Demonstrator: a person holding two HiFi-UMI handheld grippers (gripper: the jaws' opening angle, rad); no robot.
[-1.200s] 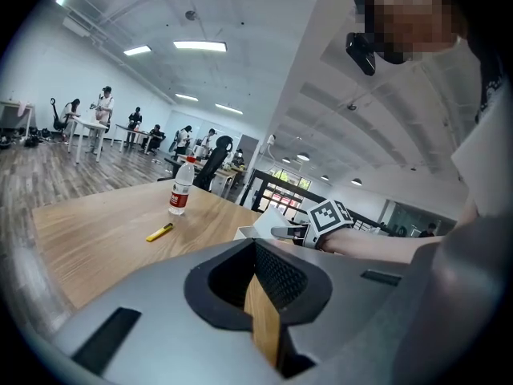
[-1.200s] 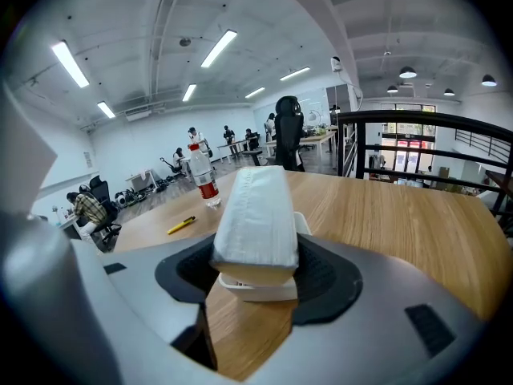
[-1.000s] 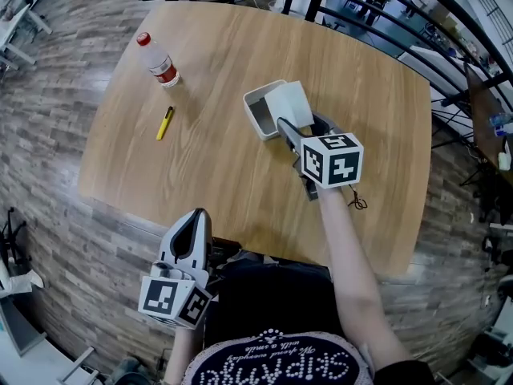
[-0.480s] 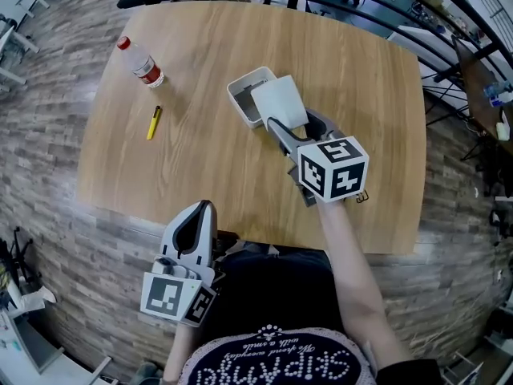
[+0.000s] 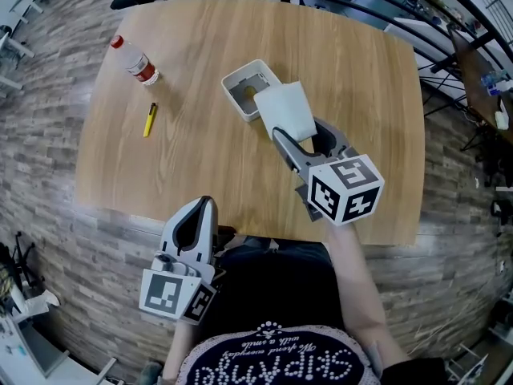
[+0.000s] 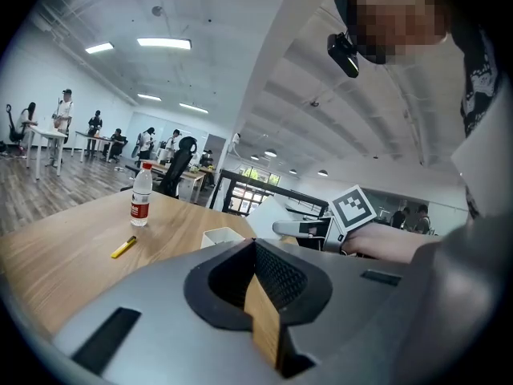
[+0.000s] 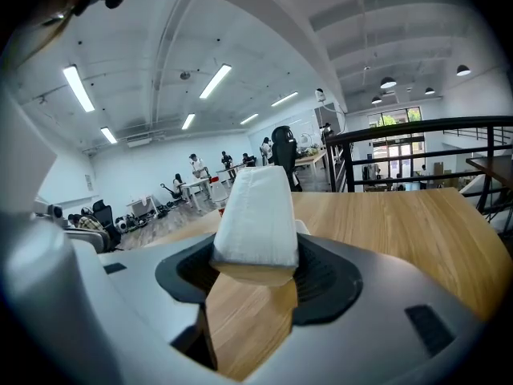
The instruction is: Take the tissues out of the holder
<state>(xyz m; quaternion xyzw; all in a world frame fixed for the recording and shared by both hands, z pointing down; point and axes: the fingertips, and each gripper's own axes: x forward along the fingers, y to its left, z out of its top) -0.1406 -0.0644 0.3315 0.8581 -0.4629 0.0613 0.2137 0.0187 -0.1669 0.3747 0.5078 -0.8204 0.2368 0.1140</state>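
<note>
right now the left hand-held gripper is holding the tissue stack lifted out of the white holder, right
Wrong side: it is the right hand-held gripper that is shut on the tissue stack, as the right gripper view shows. The stack is lifted out of the white holder.

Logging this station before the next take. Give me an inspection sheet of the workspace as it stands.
Surface: wooden table.
Job's things: white holder on the table; tissues outside it, held above the table.
Clutter: water bottle upright at the far left; yellow pen lying near it.
Grippers: right gripper shut on the tissues; left gripper shut, empty, off the table's near edge.
Cables: nothing seen.
Surroundings: plank floor; black railing beyond the table.
</note>
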